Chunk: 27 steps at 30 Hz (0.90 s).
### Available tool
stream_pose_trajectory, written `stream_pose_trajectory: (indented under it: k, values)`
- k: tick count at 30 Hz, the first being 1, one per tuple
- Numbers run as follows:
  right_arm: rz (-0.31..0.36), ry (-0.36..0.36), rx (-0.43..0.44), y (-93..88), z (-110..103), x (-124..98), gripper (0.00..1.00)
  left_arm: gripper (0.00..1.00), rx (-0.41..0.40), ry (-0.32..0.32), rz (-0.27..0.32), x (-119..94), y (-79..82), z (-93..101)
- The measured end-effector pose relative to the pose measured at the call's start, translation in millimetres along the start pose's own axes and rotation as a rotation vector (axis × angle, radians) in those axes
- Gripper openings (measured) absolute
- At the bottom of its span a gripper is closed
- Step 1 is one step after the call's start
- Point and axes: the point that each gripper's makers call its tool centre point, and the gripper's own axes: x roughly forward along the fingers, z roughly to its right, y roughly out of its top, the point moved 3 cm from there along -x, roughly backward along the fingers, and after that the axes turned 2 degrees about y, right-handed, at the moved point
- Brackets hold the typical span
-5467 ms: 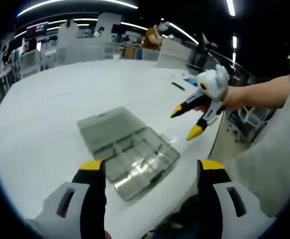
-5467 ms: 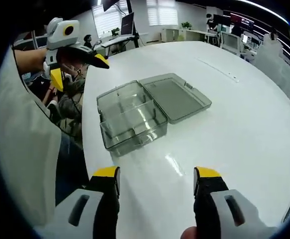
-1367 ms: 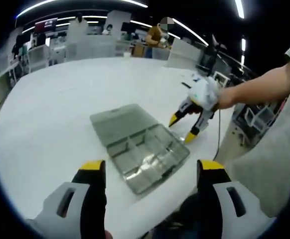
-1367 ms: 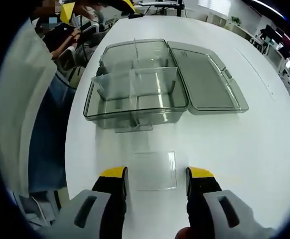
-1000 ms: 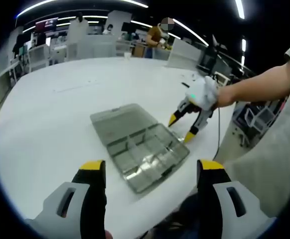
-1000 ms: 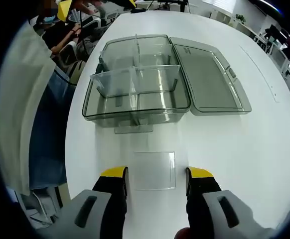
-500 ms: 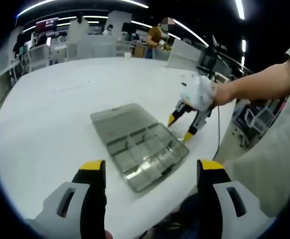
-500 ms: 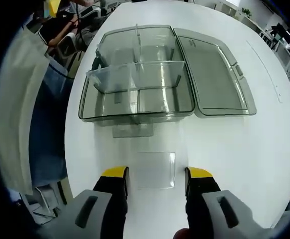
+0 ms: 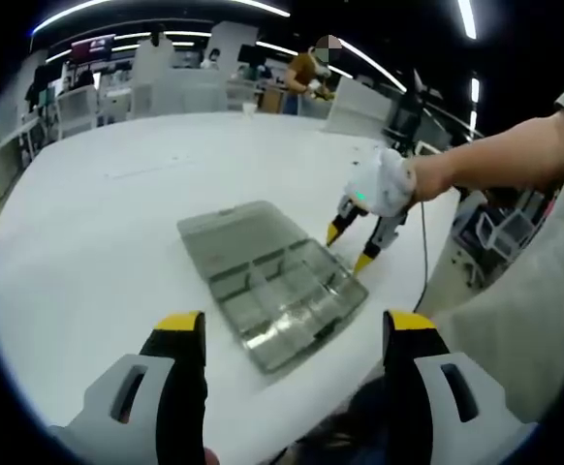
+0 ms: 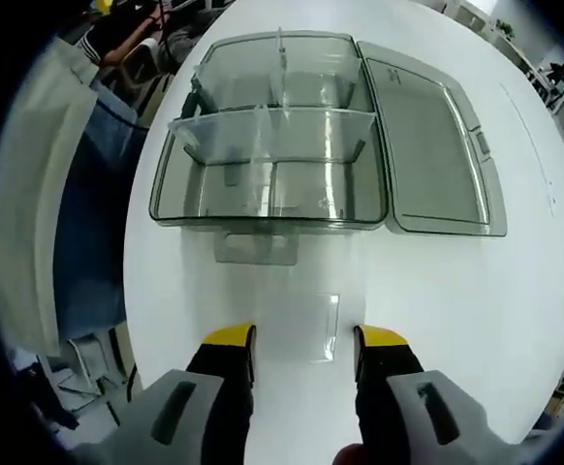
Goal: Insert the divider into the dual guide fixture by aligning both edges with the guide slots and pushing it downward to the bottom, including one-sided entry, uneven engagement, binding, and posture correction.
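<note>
Right gripper (image 10: 304, 341), jaws spread, straddles a clear flat plastic divider (image 10: 311, 327) lying before the open smoky-grey plastic organiser box (image 10: 267, 145); left gripper (image 9: 296, 325) spread too

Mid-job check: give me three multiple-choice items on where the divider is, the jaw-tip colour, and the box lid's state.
1. Where is the divider?
A. flat on the table between the right gripper's jaws
B. seated in the box
C. on the lid

2. What colour are the jaw tips?
A. red
B. yellow
C. blue

3. The box lid is:
A. shut
B. off and missing
C. open, lying flat beside the box

Answers: 1 A, the clear sheet lies on the white table short of the box; 2 B, yellow caps on both grippers; 3 C, the lid lies beside the box.
</note>
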Motion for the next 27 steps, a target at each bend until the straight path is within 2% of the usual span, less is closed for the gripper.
stream_pose_trajectory:
  k: [18,21,27]
  values:
    - [0.019,-0.002,0.001,-0.7,3.2,-1.5,0.29,0.72,0.005,-0.002,0.002,1.2,2.4,-1.9]
    - [0.039,0.01,0.041,-0.7,5.5,-2.2,0.29,0.72,0.009,-0.002,0.001,1.3,2.9,-1.7]
    - [0.057,0.022,0.049,-1.0,6.9,-2.1,0.28,0.72,0.009,-0.003,0.007,1.1,3.6,-0.4]
